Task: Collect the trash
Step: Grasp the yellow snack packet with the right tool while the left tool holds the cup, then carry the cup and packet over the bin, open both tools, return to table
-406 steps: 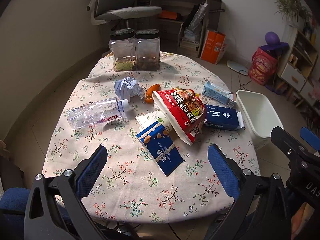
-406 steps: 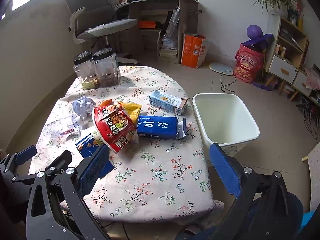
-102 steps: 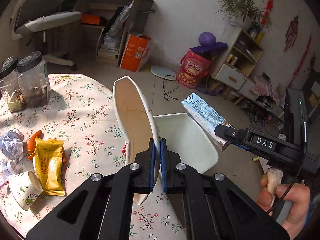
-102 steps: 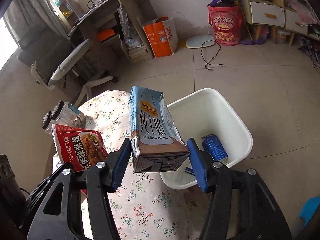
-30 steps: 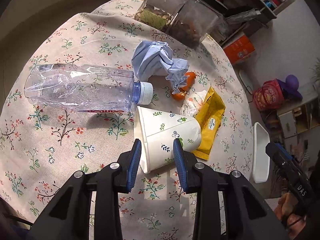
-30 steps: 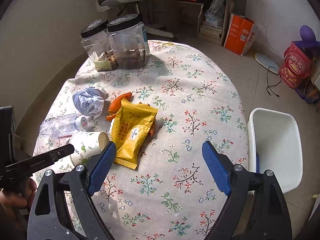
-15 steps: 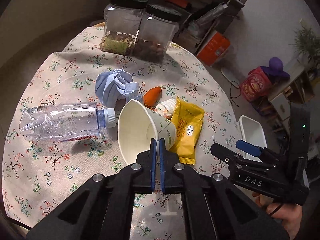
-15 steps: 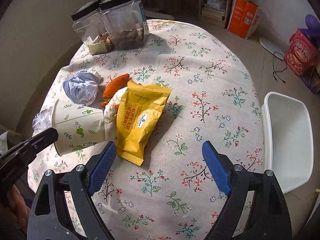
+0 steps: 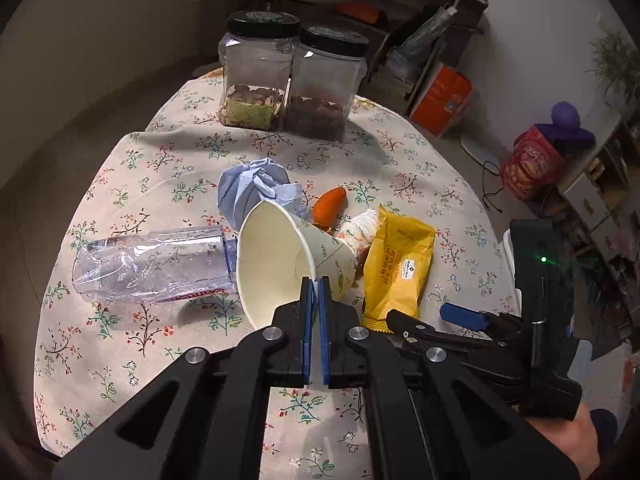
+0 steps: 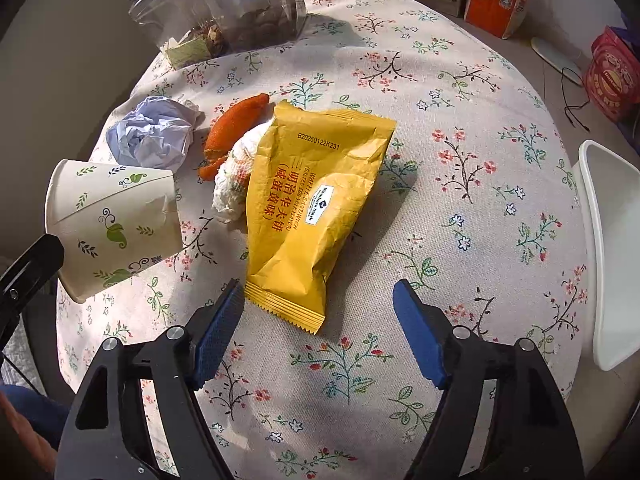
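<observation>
My left gripper (image 9: 316,280) is shut on the rim of a white paper cup (image 9: 280,264) with green leaf print and holds it tilted above the table; the cup also shows at the left of the right wrist view (image 10: 112,224). My right gripper (image 10: 318,312) is open, its fingers either side of the near end of a yellow snack wrapper (image 10: 316,204) lying on the floral tablecloth. Beside the wrapper lie a crumpled white tissue (image 10: 236,176), an orange peel (image 10: 236,124) and a crumpled blue paper ball (image 10: 154,136). A crushed clear bottle (image 9: 156,264) lies at the left.
Two clear jars with black lids (image 9: 292,80) stand at the table's far side. A white bin (image 10: 612,248) stands off the table's right edge. The table edge (image 9: 60,400) is near me. An office chair and shelves stand beyond.
My left gripper has lifted the cup a little off the table. My right gripper has moved down and closer to the yellow wrapper, its fingers now around the wrapper's near end.
</observation>
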The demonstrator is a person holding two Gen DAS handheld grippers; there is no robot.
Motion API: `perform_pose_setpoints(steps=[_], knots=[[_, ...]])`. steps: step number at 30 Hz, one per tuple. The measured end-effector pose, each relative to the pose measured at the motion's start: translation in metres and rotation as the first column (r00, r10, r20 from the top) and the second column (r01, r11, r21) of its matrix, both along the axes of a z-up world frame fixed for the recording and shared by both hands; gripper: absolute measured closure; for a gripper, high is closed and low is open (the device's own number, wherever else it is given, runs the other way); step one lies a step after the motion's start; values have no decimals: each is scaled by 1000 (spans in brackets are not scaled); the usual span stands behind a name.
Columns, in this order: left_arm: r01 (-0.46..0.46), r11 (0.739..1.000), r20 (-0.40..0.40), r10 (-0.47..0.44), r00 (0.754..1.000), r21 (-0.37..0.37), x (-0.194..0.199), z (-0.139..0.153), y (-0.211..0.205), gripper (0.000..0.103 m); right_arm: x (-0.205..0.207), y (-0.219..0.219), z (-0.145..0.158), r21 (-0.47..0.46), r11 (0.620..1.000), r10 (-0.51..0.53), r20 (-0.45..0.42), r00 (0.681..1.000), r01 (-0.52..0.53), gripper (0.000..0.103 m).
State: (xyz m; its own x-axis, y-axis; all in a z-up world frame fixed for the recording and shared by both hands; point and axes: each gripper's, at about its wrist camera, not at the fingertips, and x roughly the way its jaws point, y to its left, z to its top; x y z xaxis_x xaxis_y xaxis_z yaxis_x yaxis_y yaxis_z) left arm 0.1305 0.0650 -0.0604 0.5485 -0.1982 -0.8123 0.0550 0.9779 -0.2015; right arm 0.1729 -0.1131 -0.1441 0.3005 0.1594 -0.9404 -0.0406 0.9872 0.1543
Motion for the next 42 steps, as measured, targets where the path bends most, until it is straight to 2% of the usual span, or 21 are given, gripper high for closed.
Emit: perform_pose_setpoints(steps=[1,3,6,12,20,31,42], knots=[[0,1000,4,0,1000,4,0,1,0,100,0,0,-4,8,1000,-3,-20,1000,3,57],[2,1000,12,-2,1000,8,-1,2,0,100,0,0,-8,35,999,-4,-39,999,5,85],[7,1000,18,-7,1000,10,-1,4,-1,100,0,0,1,41,999,-7,-9,1000,8,95],[8,1000,25,-8,1000,11,-1,5,-2,100,-5,4,24,28,1000,10,58,998,-11,99],[9,1000,42,-9,999,17,-2,10,-3,100,-18,-1,53,10,1000,17,136,991,-18,100],[11,1000,75,-13,997,21,-3,19,-8,100,-33,0,94,-62,997,51,263,963,-36,100],[55,999,165,-54,985,4,-7,49,-35,100,-50,-27,130,-59,998,40,354,934,-21,100]])
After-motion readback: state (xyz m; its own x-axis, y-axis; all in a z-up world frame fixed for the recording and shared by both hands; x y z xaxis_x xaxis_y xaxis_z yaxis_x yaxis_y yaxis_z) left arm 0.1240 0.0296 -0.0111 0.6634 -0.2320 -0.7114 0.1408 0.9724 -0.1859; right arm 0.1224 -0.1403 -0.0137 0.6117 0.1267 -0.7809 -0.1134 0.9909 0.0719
